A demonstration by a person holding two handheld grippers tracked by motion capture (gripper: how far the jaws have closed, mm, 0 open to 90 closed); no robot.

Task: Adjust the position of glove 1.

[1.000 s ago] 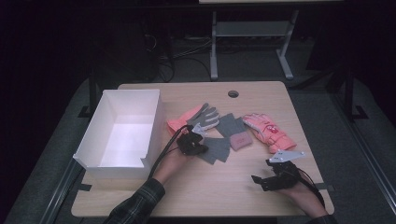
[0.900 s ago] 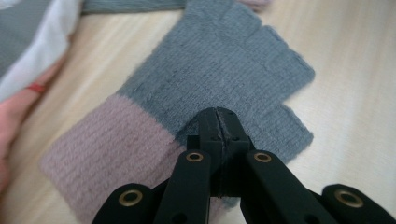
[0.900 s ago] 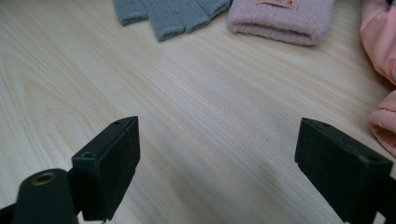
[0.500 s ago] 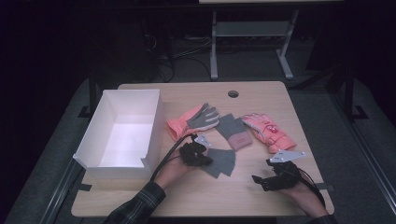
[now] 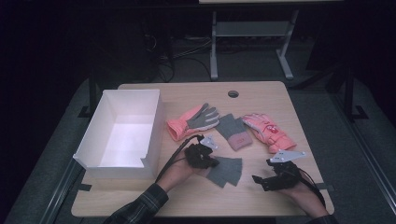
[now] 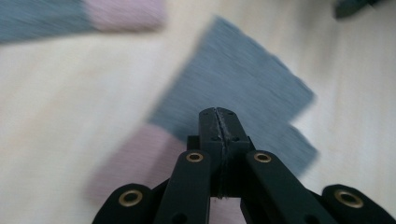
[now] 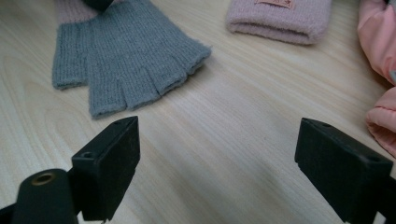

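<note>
A: What changed over the last second?

B: The left gripper (image 5: 205,161) dragged the grey fingerless glove (image 5: 226,170) away from the other gloves toward 6 o'clock, nearer the person. The glove also turned a bit, so its finger stubs pointed toward 4 o'clock in the high view

A: Jaws on the left one?

B: Fully closed, pads pressed together. In the left gripper view they sat over the pink cuff end with the grey knit ahead of them. That view was blurred, but the glove travelled with the gripper, so I read it as a pinch on the cuff edge

A: Right gripper (image 5: 261,179)?

B: It hadn't moved, parked at 5 o'clock on the table (image 5: 187,196). Jaws stood wide apart and held nothing, with bare wood between them in the right gripper view. The dragged glove lay at its 11 o'clock, apart from it

A: Where's everything else?

B: The white box (image 5: 93,140) was at 9 o'clock, and I saw nothing in it. The matching grey glove (image 5: 233,130) lay near centre between the two coral gloves, one (image 5: 194,119) at its 10 o'clock and one (image 5: 268,133) at its 3 o'clock

A: Meaning for the job?

B: Looked like sorting or packing gloves. One was singled out and gripped, but it had gone toward the person, not the box. Probably still needed lifting over to 9 o'clock, and nothing was packed yet
</note>
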